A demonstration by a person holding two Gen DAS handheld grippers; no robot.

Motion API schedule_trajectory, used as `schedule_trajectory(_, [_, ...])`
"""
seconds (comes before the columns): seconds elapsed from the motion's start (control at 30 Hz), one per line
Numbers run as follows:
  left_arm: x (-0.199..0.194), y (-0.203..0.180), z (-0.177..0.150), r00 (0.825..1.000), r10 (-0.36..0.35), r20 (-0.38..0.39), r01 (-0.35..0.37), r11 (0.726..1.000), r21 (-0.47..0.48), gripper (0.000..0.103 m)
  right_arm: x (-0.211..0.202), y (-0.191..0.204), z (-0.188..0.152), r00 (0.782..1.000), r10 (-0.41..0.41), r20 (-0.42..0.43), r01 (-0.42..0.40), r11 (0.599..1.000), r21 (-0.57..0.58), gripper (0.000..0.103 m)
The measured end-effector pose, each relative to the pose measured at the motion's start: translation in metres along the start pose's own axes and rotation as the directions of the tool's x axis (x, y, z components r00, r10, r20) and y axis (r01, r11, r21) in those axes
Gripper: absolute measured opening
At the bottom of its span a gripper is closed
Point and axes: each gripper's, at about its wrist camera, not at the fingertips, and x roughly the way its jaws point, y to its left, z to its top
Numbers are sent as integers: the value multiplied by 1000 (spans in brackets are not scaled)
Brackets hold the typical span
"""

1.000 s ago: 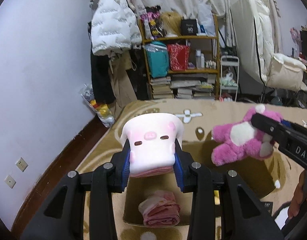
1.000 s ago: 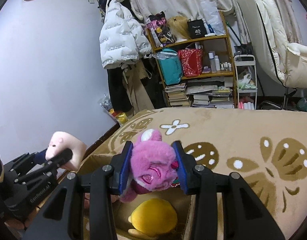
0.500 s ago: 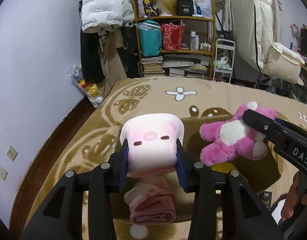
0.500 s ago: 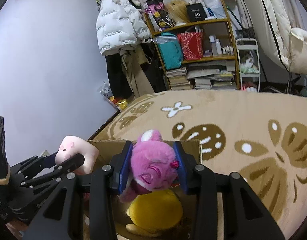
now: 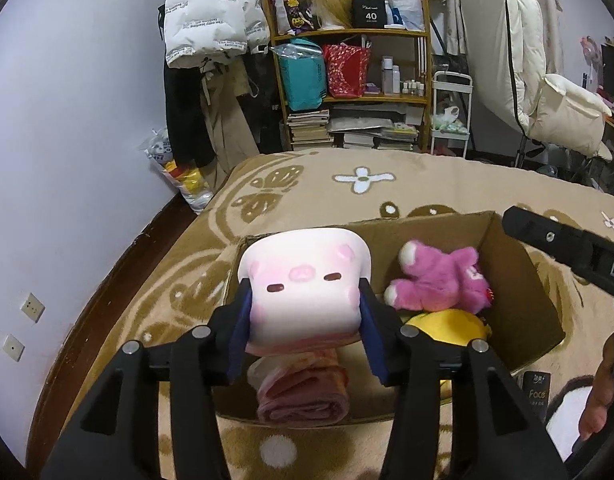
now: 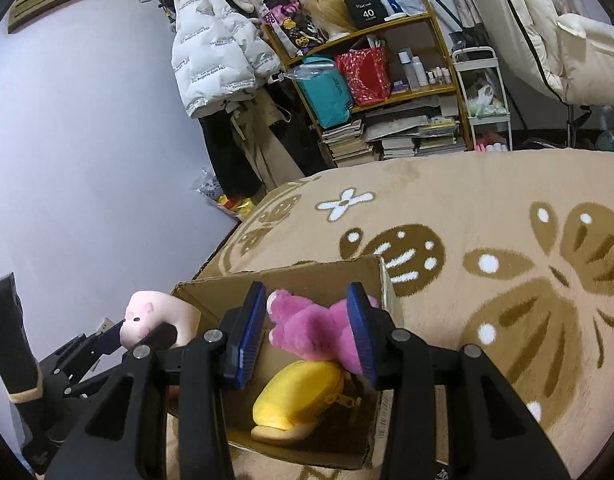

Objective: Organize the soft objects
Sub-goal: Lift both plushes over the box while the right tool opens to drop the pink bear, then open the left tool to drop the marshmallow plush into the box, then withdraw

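A white-and-pink pig plush (image 5: 307,292) sits between the blue pads of my left gripper (image 5: 305,300), just above a rolled pink cloth (image 5: 303,396) at the left end of the cardboard box (image 5: 519,292). The left jaws are opening, but both pads still touch the pig's sides. A magenta bear plush (image 6: 311,332) lies in the box on a yellow plush (image 6: 299,392). My right gripper (image 6: 307,296) hangs over it, pads apart. There is a gap at the left pad, and the bear passes under the right one. In the left wrist view the right gripper's finger (image 5: 547,240) is clear of the bear (image 5: 439,280).
The box stands on a tan blanket (image 6: 467,200) with brown and white patterns. A black packet (image 5: 537,392) lies by the box's near right corner, next to a person's hand (image 5: 603,392). Beyond the bed are a cluttered shelf (image 5: 347,80), a white jacket (image 5: 211,12) and a padded chair (image 5: 547,80).
Both grippers have sunk toward the box. The bear has left the right gripper's pads and now lies on the yellow plush. The left pads have spread and the pig has widened between them.
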Motion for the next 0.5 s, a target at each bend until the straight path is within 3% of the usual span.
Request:
schedule_trajectory(0.23, [-9, 8, -2, 1000, 11, -12, -11, 1000, -19, 57, -7, 7, -4, 1000, -1, -15, 0, 1000, -21, 45])
schedule_trajectory(0.3, [-13, 11, -1, 1000, 11, -6, -11, 1000, -28, 70, -12, 9, -4, 1000, -3, -16, 2, 1000, -27, 50])
schedule_trajectory(0.33, [-18, 12, -1, 1000, 23, 11, -23, 999, -34, 81, -14, 10, -5, 1000, -3, -14, 3, 1000, -30, 54])
schedule_trajectory(0.43, [-34, 15, 2, 996, 49, 70, -46, 998, -40, 86, -21, 13, -5, 1000, 0, -15, -1, 999, -39, 59])
schedule_trajectory(0.5, [-40, 18, 5, 996, 42, 74, -39, 998, -39, 92, -26, 15, -5, 1000, 0, -12, -1, 999, -44, 69])
